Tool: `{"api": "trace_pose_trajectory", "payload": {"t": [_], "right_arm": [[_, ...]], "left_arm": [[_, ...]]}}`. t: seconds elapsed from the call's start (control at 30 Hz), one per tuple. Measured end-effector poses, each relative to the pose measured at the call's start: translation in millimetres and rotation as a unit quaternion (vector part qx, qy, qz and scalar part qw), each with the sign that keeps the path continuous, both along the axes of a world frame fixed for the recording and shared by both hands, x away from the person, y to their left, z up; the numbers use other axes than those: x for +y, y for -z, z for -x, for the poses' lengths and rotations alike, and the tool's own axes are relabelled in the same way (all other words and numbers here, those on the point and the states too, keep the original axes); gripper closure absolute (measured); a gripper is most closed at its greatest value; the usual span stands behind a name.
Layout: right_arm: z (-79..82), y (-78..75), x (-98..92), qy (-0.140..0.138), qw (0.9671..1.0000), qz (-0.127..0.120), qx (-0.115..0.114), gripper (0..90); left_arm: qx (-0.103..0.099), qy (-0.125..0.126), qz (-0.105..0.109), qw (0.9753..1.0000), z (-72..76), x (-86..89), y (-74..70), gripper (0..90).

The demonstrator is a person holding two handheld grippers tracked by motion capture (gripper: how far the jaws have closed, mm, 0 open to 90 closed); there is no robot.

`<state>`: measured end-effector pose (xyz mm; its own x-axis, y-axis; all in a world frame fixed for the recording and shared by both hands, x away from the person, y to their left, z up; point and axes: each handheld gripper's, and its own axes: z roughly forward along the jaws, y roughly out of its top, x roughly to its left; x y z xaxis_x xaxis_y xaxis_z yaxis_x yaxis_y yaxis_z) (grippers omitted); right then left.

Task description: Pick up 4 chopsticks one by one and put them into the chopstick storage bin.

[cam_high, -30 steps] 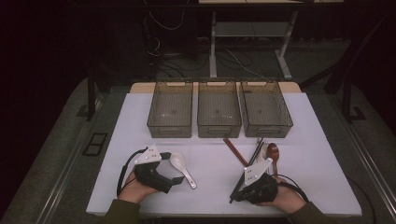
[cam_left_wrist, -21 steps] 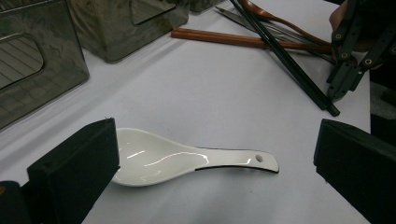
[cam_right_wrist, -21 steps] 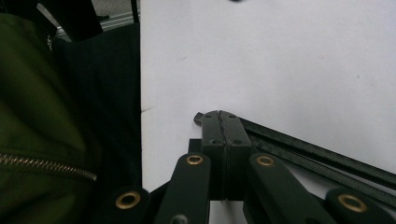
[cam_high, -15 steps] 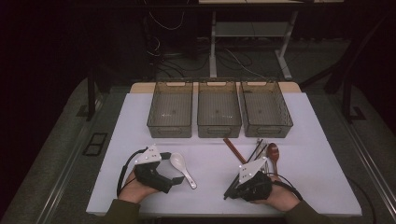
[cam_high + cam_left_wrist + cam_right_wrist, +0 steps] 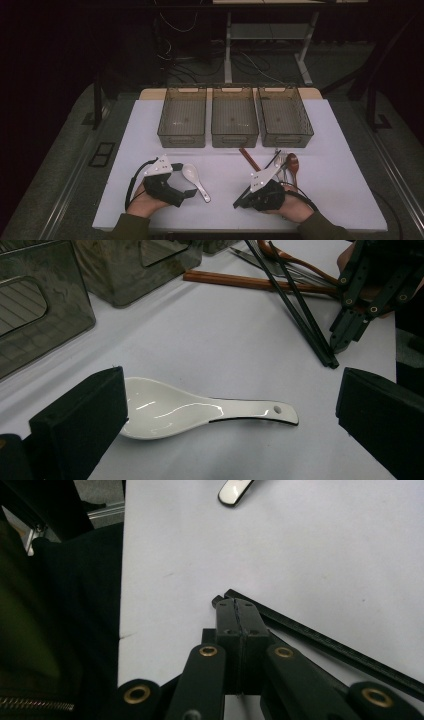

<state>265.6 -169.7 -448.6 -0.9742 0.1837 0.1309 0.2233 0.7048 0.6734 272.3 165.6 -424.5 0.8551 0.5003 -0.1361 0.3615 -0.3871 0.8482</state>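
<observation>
The left gripper (image 5: 189,193) rests low on the table (image 5: 130,150) with its jaws spread wide, holding nothing. The white spoon (image 5: 200,410) lies flat between them, seemingly lined up for a grab. Beyond stand three empty bins (image 5: 182,120) in a row, probably for sorting. To the right lies a loose pile: brown chopsticks (image 5: 248,158), black chopsticks (image 5: 295,310) and a wooden spoon (image 5: 293,165). The right gripper (image 5: 239,203) has its jaws pressed together, empty, tips just beside the black chopsticks' near ends.
</observation>
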Motion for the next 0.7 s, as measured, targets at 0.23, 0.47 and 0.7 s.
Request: {"api": "trace_pose_trajectory", "payload": {"t": [0.23, 0.47, 0.7], "right_arm": [[-4.1, 0.2, 3.8, 0.002, 1.0, -0.001, -0.005, 89.4], [-8.1, -4.8, -0.4, 0.005, 0.9999, -0.011, -0.003, 89.4], [-30.3, -25.4, -27.9, 0.083, 0.9961, -0.021, -0.017, 89.4]], "left_arm": [[0.0, -0.001, 0.001, 1.0, 0.0, 0.2, 0.0, 0.0], [0.0, -0.001, 0.003, 1.0, 0.3, 0.6, -0.4, 0.0], [0.001, -0.002, 0.004, 1.0, 0.3, 0.4, -0.2, 0.0]]}}
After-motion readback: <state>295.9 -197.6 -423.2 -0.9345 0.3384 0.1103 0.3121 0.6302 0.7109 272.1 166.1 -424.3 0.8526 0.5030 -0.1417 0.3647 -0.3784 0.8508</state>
